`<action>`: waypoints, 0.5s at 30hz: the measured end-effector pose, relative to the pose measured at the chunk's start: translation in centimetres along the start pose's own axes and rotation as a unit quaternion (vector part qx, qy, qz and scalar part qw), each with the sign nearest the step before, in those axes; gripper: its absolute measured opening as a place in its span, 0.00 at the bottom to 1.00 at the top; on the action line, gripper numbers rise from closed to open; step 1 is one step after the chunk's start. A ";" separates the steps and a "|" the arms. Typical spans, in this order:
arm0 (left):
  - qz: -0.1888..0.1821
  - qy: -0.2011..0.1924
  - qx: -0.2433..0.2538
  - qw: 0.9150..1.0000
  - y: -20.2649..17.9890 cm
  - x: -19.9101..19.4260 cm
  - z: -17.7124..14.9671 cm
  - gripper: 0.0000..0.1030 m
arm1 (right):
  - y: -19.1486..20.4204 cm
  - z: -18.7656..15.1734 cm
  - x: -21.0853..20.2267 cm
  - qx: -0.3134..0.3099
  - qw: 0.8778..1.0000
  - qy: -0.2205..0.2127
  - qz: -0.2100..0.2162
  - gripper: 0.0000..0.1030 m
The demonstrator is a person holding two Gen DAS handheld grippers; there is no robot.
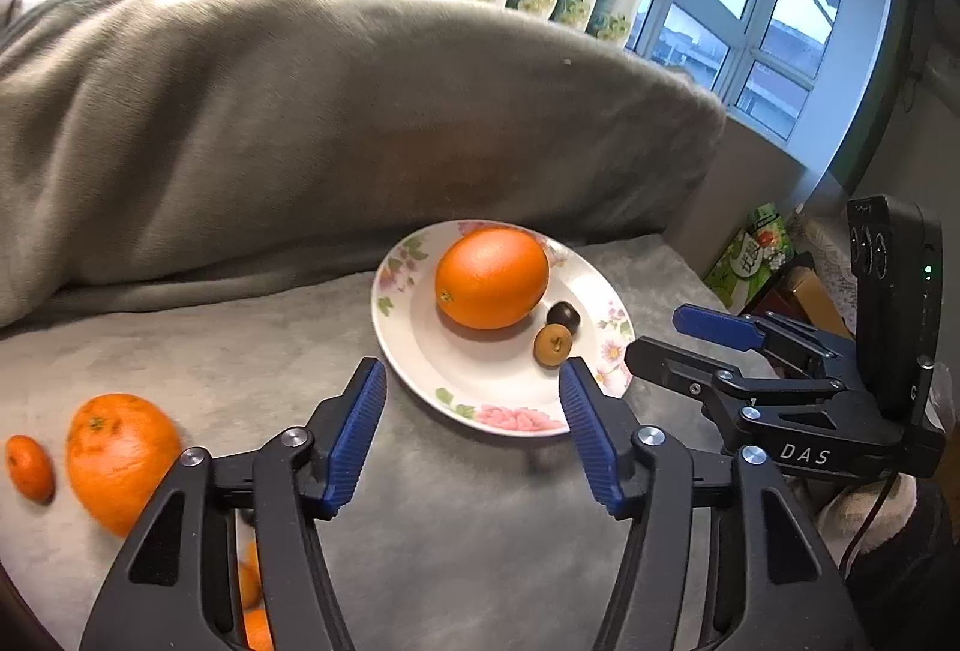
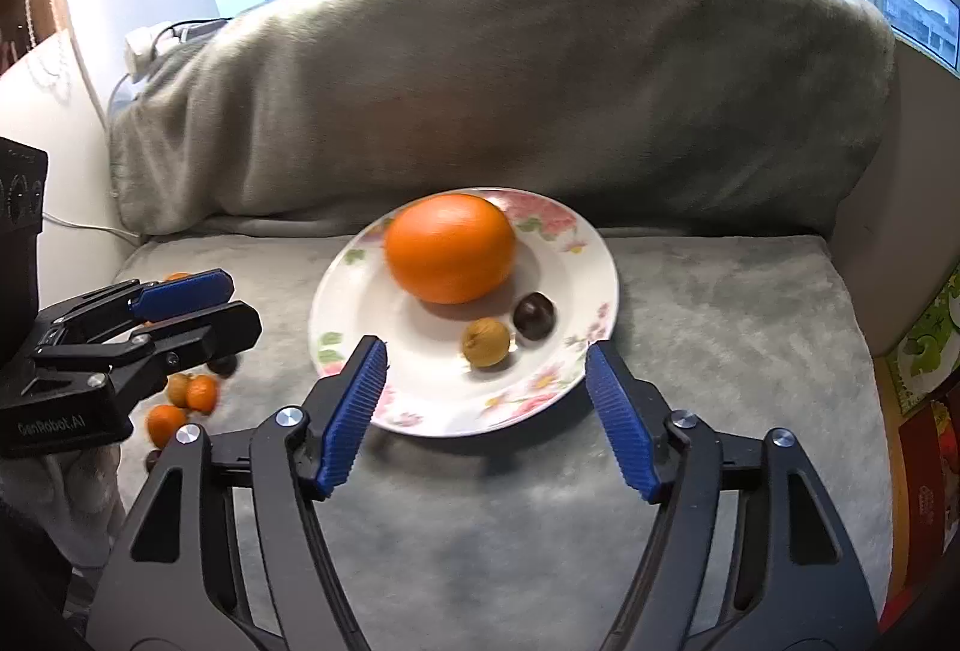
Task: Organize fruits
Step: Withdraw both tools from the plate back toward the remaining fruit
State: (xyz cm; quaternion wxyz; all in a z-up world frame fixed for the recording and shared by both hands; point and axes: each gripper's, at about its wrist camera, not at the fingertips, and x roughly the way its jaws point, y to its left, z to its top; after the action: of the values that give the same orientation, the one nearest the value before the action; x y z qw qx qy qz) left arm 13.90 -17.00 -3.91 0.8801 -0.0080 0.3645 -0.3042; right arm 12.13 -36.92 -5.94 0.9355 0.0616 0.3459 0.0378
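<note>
A white flowered plate [image 1: 474, 387] [image 2: 360, 327] sits on the grey cushion and holds a big orange [image 1: 492, 278] [image 2: 450, 248], a small brown fruit [image 1: 552, 345] [image 2: 486, 342] and a small dark fruit [image 1: 563, 315] [image 2: 534, 315]. My left gripper [image 1: 471, 381] is open and empty just before the plate's near rim. My right gripper [image 2: 486, 357] is open and empty over the plate's near rim; it also shows in the left wrist view [image 1: 672, 345]. A second orange [image 1: 120, 459] and a small mandarin [image 1: 29, 468] lie on the cushion to the left.
Several small orange and dark fruits [image 2: 192, 393] lie on the cushion left of the plate, by my left gripper [image 2: 198, 303]. A grey blanket-covered backrest [image 2: 510, 81] rises behind. Boxes [image 2: 924, 351] stand past the cushion's right edge.
</note>
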 end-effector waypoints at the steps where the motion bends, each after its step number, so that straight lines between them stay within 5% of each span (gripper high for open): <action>1: 0.003 -0.003 0.002 1.000 0.3 -0.5 -0.1 0.58 | 0.4 -0.1 -0.4 -0.002 1.000 -0.002 0.003 0.72; 15: 0.069 -0.026 -0.034 0.997 8.6 -7.6 -2.4 0.58 | 6.8 -2.1 -2.2 -0.048 0.996 0.003 0.080 0.72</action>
State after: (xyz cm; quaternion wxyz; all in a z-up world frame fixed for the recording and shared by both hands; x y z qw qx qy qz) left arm 12.73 -5.37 -2.87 0.9072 -0.0204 0.3513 -0.2304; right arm 8.89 -30.23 -5.14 0.9302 0.0439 0.3405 0.1297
